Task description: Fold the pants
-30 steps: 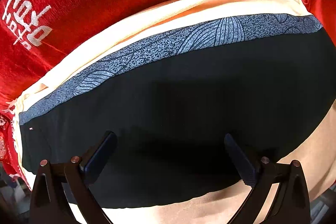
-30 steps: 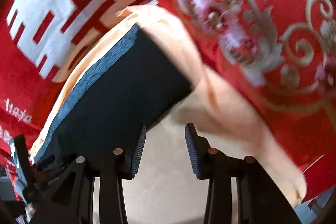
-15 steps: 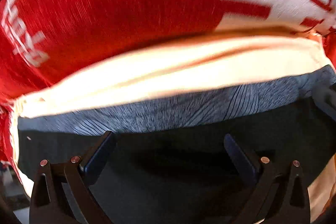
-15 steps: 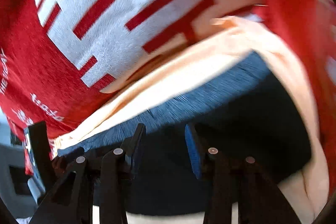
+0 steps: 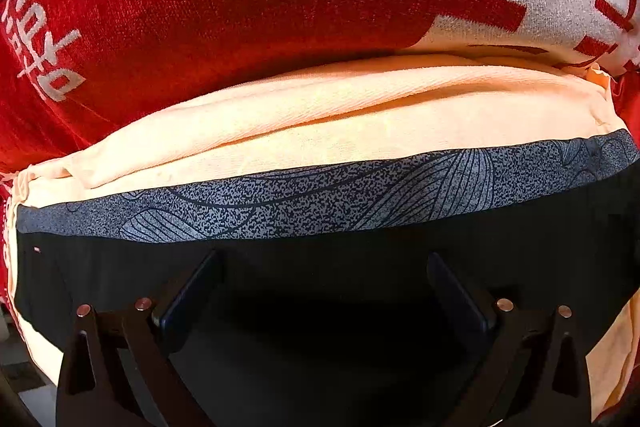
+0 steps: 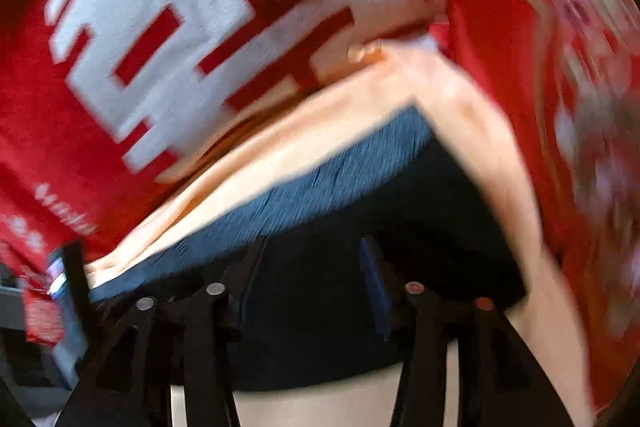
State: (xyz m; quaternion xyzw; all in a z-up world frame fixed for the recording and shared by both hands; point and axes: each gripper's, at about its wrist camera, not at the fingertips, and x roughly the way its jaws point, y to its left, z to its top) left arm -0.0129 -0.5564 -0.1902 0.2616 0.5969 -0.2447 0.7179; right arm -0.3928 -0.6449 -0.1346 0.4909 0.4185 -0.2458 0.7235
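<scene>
Pants [image 5: 360, 267] nearer now; folded, black, grey-banded

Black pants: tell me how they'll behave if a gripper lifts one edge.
The pants lie flat and thin on the cream cloth, so they are probably floppy and would drape. The patterned band looks thicker, perhaps a firmer grip spot.

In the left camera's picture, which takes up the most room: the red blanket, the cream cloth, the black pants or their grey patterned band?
1. Red blanket
2. Black pants, partly behind the gripper
3. Cream cloth
4. Grey patterned band

The fisheye distorts all of these.
</scene>
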